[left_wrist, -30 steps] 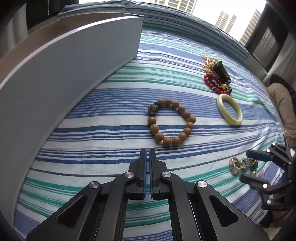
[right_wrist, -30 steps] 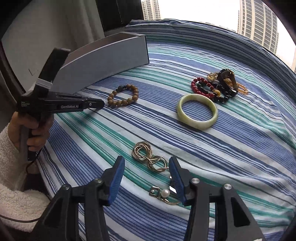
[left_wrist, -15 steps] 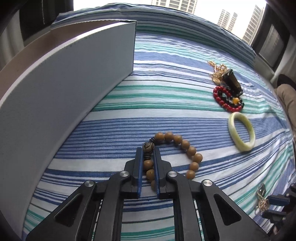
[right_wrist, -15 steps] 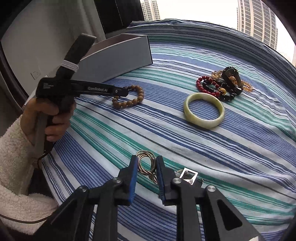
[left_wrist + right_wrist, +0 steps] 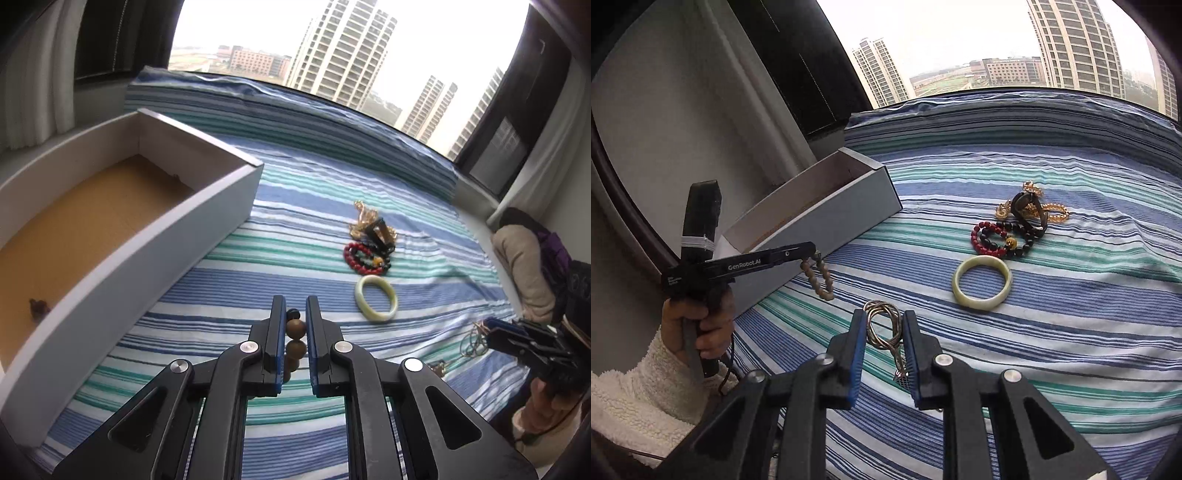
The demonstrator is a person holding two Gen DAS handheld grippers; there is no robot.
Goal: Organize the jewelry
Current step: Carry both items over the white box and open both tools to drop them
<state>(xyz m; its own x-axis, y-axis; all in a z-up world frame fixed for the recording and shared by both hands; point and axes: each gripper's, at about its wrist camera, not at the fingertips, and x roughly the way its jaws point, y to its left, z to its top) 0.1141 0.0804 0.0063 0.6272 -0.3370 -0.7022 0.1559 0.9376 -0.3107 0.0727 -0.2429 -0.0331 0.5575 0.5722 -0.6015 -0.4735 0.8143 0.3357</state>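
At the left of the left wrist view, an open grey box point(image 5: 122, 236) with a tan floor holds one small dark item point(image 5: 38, 308) (too small to identify). The left gripper point(image 5: 295, 332) pinches a wooden bead bracelet point(image 5: 295, 343), lifted above the striped cloth point(image 5: 303, 192) at lower centre. The right gripper point(image 5: 884, 339) pinches silver rings point(image 5: 882, 325), raised beside a jade bangle point(image 5: 982, 282).

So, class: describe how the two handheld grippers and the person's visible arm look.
Both the left gripper and right gripper are black, with blue-padded fingers and silver pivot bolts. "GenRobot.AI" is printed in white along the left one. The left hand emerges from a fluffy white sleeve.
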